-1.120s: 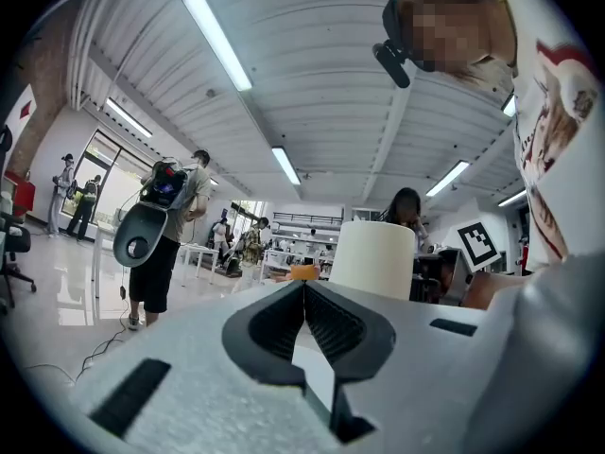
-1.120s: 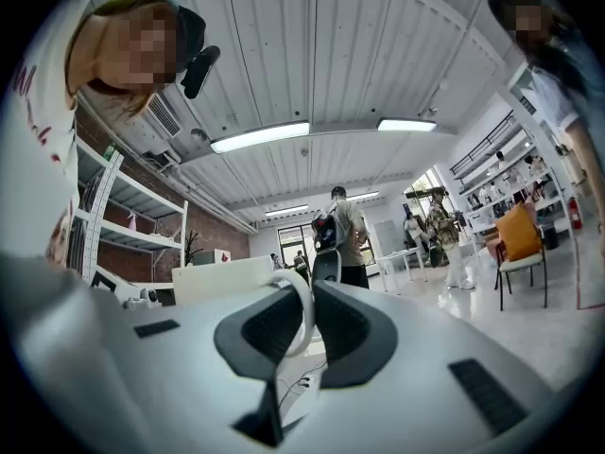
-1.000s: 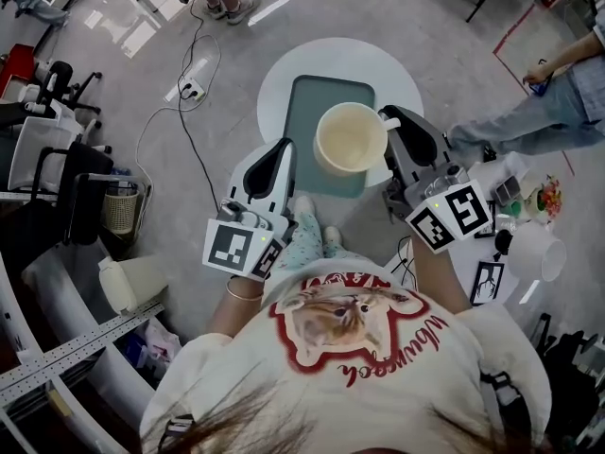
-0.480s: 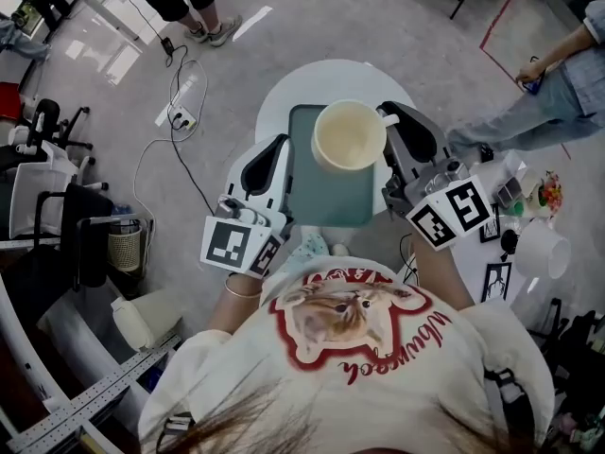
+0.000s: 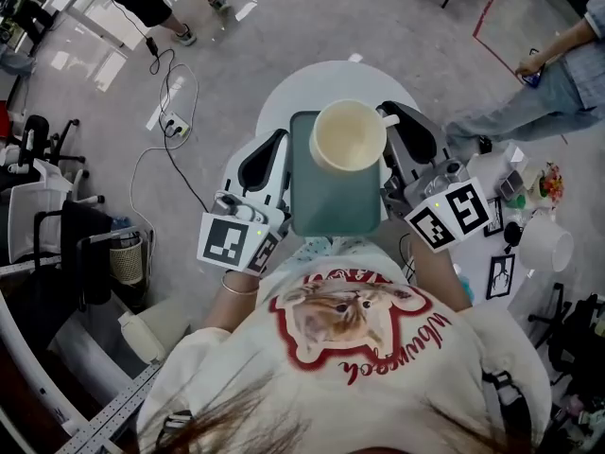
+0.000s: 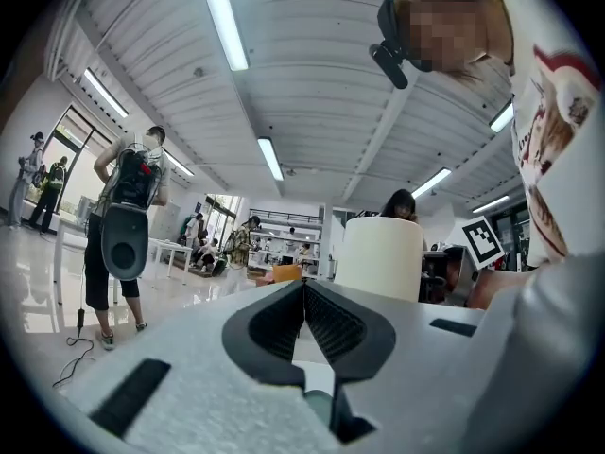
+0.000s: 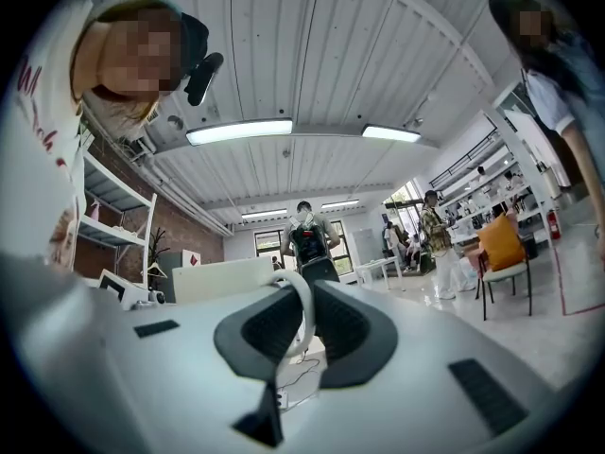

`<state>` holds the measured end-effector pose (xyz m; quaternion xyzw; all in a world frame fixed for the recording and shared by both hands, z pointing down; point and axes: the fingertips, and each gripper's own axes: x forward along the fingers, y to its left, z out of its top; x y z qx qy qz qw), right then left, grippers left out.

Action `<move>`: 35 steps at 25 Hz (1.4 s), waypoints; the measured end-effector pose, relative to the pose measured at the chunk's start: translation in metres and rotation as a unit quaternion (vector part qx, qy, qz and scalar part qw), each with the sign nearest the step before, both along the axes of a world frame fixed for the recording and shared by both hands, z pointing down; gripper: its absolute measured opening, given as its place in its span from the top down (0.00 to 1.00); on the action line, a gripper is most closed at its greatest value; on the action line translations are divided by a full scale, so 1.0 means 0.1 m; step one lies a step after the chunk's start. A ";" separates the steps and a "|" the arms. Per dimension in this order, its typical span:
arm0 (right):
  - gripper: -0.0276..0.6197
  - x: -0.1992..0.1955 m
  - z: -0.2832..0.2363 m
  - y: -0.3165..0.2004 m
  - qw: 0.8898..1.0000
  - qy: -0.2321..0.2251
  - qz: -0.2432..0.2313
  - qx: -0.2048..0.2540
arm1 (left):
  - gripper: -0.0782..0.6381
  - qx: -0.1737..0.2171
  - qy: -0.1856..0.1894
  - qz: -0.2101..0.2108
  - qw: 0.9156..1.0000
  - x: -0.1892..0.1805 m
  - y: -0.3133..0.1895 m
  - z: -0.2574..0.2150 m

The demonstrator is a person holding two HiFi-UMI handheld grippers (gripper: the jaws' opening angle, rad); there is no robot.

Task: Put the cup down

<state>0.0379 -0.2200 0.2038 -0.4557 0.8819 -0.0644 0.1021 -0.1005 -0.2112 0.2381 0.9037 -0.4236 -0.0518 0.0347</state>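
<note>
The cream cup [image 5: 348, 136], round, smooth and matte, is over the far end of the teal rounded-corner tray [image 5: 326, 201] on the round white tabletop [image 5: 274, 102]. The right gripper [image 5: 389, 121] has its jaws pinched on the cup's curved handle [image 7: 301, 301]. The left gripper [image 5: 281, 140], jaws pressed together and empty, lies beside the tray. Compared with 0.5 s ago, the tray sits nearer the person. The red script on the shirt [image 5: 350, 334] is unreadable.

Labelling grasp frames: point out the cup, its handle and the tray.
cup [image 5: 348, 140], head view, inner bottom.
cup handle [image 7: 302, 306], right gripper view, curve of the white loop.
tray [image 5: 326, 206], head view, bare surface nearest the person.
</note>
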 end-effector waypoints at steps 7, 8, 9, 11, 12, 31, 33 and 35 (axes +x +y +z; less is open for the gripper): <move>0.88 0.07 0.00 -0.10 1.000 0.005 -0.012 0.002 | 0.87 0.003 0.006 -0.020 1.000 0.07 -0.12 -0.02; 0.88 0.09 0.00 -0.12 1.000 0.006 -0.013 0.002 | 0.87 0.004 0.007 -0.022 1.000 0.08 -0.13 -0.02; 0.88 0.10 0.00 -0.14 1.000 0.006 -0.013 0.002 | 0.87 0.003 0.007 -0.025 1.000 0.08 -0.14 -0.01; 0.88 0.11 0.03 -0.16 1.000 0.006 -0.015 -0.001 | 0.87 0.000 0.006 -0.030 1.000 0.07 -0.16 0.02; 0.88 0.11 0.05 -0.17 1.000 0.006 -0.016 -0.003 | 0.87 -0.004 0.006 -0.034 0.999 0.06 -0.16 0.04; 0.88 0.12 0.36 -0.36 1.000 -0.004 -0.024 -0.018 | 0.87 -0.037 0.006 -0.066 0.997 0.00 -0.17 0.40; 0.88 0.10 0.41 -0.36 0.999 -0.004 -0.027 -0.022 | 0.87 -0.040 0.006 -0.067 0.997 0.00 -0.16 0.45; 0.88 0.10 0.47 -0.38 0.999 -0.003 -0.028 -0.025 | 0.87 -0.044 0.005 -0.067 0.997 0.01 -0.16 0.50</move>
